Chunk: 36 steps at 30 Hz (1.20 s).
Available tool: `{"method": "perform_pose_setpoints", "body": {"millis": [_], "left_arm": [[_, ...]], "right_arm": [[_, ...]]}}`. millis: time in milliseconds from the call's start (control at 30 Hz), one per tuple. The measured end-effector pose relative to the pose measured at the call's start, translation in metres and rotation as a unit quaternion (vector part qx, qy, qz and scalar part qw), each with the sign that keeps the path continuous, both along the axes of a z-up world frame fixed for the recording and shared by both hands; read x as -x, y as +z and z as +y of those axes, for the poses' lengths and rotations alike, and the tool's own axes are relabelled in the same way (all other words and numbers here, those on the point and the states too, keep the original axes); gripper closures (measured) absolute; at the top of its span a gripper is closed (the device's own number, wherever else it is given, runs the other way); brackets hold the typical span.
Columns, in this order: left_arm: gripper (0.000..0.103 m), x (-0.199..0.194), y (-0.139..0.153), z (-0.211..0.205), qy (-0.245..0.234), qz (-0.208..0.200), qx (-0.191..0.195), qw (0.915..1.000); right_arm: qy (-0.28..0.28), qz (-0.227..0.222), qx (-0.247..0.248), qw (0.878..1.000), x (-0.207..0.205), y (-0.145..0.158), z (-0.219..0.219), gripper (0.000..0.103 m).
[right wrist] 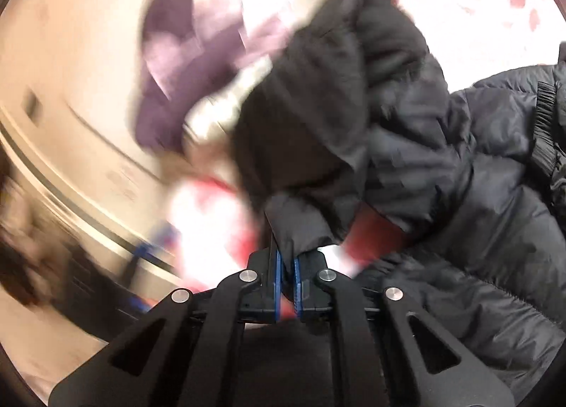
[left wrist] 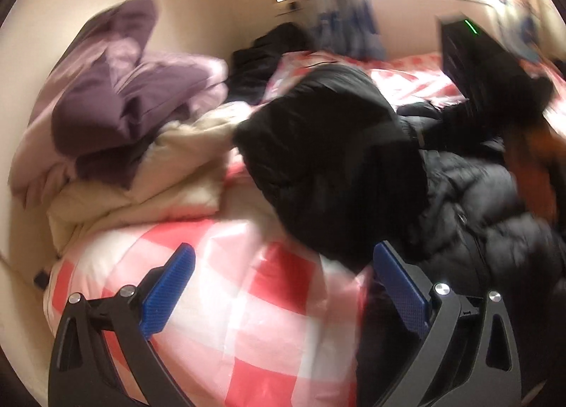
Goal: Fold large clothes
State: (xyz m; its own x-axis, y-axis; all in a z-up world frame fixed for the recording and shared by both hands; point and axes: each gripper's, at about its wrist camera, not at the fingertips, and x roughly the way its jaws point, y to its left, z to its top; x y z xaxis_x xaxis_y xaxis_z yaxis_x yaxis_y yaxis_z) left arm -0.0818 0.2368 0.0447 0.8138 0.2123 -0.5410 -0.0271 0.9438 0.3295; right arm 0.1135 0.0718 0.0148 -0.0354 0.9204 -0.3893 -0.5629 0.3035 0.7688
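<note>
A black puffer jacket [left wrist: 353, 166] lies bunched on the red-and-white checked bed cover [left wrist: 247, 301], spreading to the right. My left gripper [left wrist: 283, 265] is open and empty, its blue pads [left wrist: 166, 294] hovering just above the cover at the jacket's near edge. In the right wrist view my right gripper [right wrist: 287, 265] is shut on a fold of the black jacket [right wrist: 389, 124], which hangs lifted from the jaws. The view is motion-blurred.
A pile of purple [left wrist: 116, 99] and cream [left wrist: 148, 177] bedding sits at the left against the wall. More dark clothes [left wrist: 265, 50] lie at the bed's far end. A black box with a green light [left wrist: 460, 42] stands at the right.
</note>
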Motion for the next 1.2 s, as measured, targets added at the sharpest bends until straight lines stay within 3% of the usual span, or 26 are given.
{"method": "perform_pose_setpoints", "body": {"millis": [133, 233, 267, 333, 467, 567, 633, 667, 733, 767, 800, 833, 867, 967, 1033, 1067, 1133, 1200], "left_arm": [[0.006, 0.012, 0.008, -0.040, -0.065, -0.066, -0.061, 0.9938], [0.006, 0.011, -0.005, -0.089, -0.111, -0.105, -0.160, 0.9751], [0.006, 0.008, -0.018, -0.107, -0.135, -0.109, -0.207, 0.9629], [0.006, -0.001, -0.036, -0.124, -0.128, -0.118, -0.276, 0.9453], [0.006, -0.023, -0.074, -0.135, -0.096, -0.157, -0.401, 0.8973], [0.006, -0.042, -0.080, -0.127, -0.030, -0.185, -0.447, 0.8748], [0.008, -0.051, -0.076, -0.122, -0.020, -0.181, -0.449, 0.8750], [0.013, -0.053, -0.070, -0.119, -0.030, -0.171, -0.428, 0.8868], [0.057, -0.054, -0.048, -0.113, -0.078, -0.128, -0.340, 0.9285], [0.065, -0.056, -0.041, -0.109, -0.077, -0.126, -0.320, 0.9358], [0.083, -0.056, -0.032, -0.108, -0.075, -0.126, -0.304, 0.9413], [0.088, -0.056, -0.025, -0.107, -0.074, -0.124, -0.288, 0.9466], [0.090, -0.058, -0.010, -0.103, -0.080, -0.113, -0.238, 0.9613], [0.091, -0.064, 0.025, -0.094, -0.091, -0.090, -0.131, 0.9831], [0.092, -0.073, 0.043, -0.090, -0.098, -0.077, -0.072, 0.9896], [0.092, -0.081, 0.059, -0.090, -0.108, -0.057, -0.011, 0.9924], [0.092, -0.099, 0.076, -0.091, -0.122, -0.038, 0.079, 0.9887], [0.092, -0.120, 0.100, -0.098, -0.132, -0.011, 0.170, 0.9765]], "right_arm": [[-0.011, 0.049, -0.063, 0.997, -0.024, 0.022, -0.034, 0.097], [-0.011, 0.075, -0.083, 0.994, -0.032, 0.030, -0.050, 0.097], [-0.007, 0.082, -0.090, 0.993, -0.032, 0.030, -0.050, 0.097], [-0.001, 0.086, -0.100, 0.991, -0.030, 0.036, -0.051, 0.097], [0.017, 0.090, -0.115, 0.989, -0.021, 0.049, -0.041, 0.097], [0.025, 0.085, -0.117, 0.989, -0.016, 0.058, -0.032, 0.097], [0.029, 0.083, -0.113, 0.990, -0.013, 0.060, -0.030, 0.096], [0.031, 0.082, -0.110, 0.990, -0.011, 0.061, -0.030, 0.094], [0.028, 0.083, -0.098, 0.991, -0.008, 0.063, -0.031, 0.090], [0.020, 0.083, -0.092, 0.992, -0.007, 0.062, -0.038, 0.078], [0.013, 0.085, -0.094, 0.992, -0.005, 0.062, -0.047, 0.057], [-0.003, 0.090, -0.092, 0.992, -0.002, 0.061, -0.063, 0.045], [-0.024, 0.089, -0.087, 0.992, 0.003, 0.060, -0.078, 0.033], [-0.085, 0.038, -0.063, 0.994, 0.028, 0.062, -0.138, 0.021], [-0.151, -0.025, 0.010, 0.988, 0.049, 0.062, -0.176, 0.015], [-0.186, -0.053, 0.054, 0.980, 0.061, 0.057, -0.199, 0.015], [-0.225, -0.042, 0.081, 0.970, 0.076, 0.039, -0.234, 0.015], [-0.253, -0.012, 0.082, 0.964, 0.085, 0.019, -0.262, 0.015]]}}
